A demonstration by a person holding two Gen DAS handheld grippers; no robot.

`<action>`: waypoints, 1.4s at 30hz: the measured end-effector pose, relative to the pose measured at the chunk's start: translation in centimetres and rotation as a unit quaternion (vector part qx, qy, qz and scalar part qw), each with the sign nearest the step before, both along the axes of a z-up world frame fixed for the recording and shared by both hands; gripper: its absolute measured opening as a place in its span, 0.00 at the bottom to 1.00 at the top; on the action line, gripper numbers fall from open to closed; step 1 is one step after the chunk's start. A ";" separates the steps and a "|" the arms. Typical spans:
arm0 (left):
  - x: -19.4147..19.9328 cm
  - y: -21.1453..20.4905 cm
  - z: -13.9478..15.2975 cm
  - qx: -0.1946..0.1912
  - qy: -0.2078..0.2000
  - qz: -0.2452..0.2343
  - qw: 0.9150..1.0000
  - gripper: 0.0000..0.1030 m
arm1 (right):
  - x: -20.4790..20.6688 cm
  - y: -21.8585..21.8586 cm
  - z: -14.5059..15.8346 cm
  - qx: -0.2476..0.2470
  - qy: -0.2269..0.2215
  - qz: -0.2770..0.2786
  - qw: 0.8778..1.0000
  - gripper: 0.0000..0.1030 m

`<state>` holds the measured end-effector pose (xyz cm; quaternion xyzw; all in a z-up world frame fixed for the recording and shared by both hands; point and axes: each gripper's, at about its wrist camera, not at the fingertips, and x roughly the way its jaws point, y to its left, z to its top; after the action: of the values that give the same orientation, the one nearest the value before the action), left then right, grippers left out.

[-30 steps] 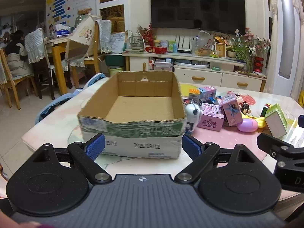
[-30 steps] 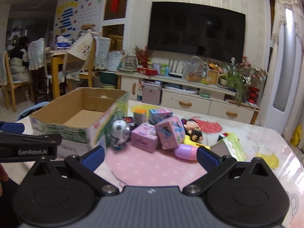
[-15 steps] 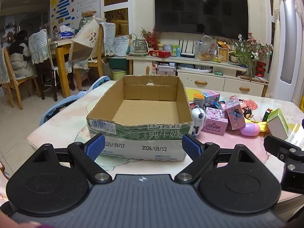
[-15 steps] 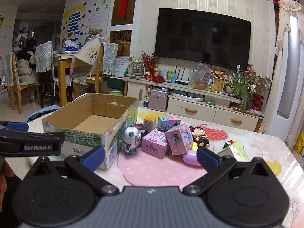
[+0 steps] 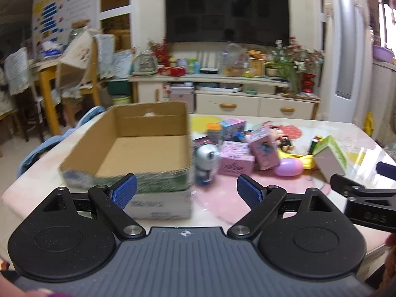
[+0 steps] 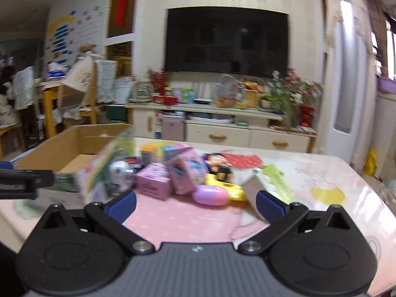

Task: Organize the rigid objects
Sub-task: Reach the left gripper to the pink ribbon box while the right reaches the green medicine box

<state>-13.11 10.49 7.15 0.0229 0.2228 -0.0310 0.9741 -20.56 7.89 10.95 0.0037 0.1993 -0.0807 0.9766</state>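
Approach step: left gripper (image 5: 186, 189) and right gripper (image 6: 195, 204) spread, empty; next, pinch a toy right of cardboard box (image 5: 138, 148).

Dark television (image 5: 227, 10) above a cluttered cream cabinet (image 5: 252, 104); yellow-legged table (image 5: 47, 91) left.

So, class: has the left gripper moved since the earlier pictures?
Yes. In its own view the cardboard box has slid left of the TV, and the toys now sit ahead, so the left gripper has swung right, toward the toy pile.
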 end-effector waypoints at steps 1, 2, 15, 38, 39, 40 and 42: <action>0.1 -0.3 0.1 0.000 -0.001 -0.008 1.000 1.00 | 0.3 -0.7 -0.4 0.001 0.005 -0.011 1.000 0.99; 0.3 -0.5 0.1 -0.001 -0.002 -0.018 1.000 1.00 | 0.6 -1.4 -0.8 0.004 0.010 -0.021 1.000 0.99; 5.1 -3.2 -1.0 0.004 0.024 -0.113 0.993 1.00 | 5.5 -9.0 -5.0 -0.007 0.045 -0.087 0.995 0.99; 8.5 -1.9 -2.8 -0.042 0.100 -0.092 0.990 1.00 | 13.4 -15.8 -5.6 0.017 0.078 0.066 0.995 0.99; 8.4 -2.2 -2.7 -0.042 0.098 -0.089 0.990 1.00 | 13.4 -15.8 -5.6 0.019 0.079 0.067 0.994 0.99; 8.1 -2.0 -2.7 -0.041 0.097 -0.086 0.991 1.00 | 13.5 -15.8 -5.6 0.019 0.080 0.069 0.994 0.99; 8.4 -2.3 -2.8 -0.035 0.098 -0.083 0.991 0.98 | 13.6 -15.9 -5.7 0.019 0.087 0.071 0.993 0.99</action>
<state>-4.71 8.22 4.39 0.0045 0.3134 -0.1214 0.9418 -6.98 -7.97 5.28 0.0009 0.2851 -0.0079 0.9585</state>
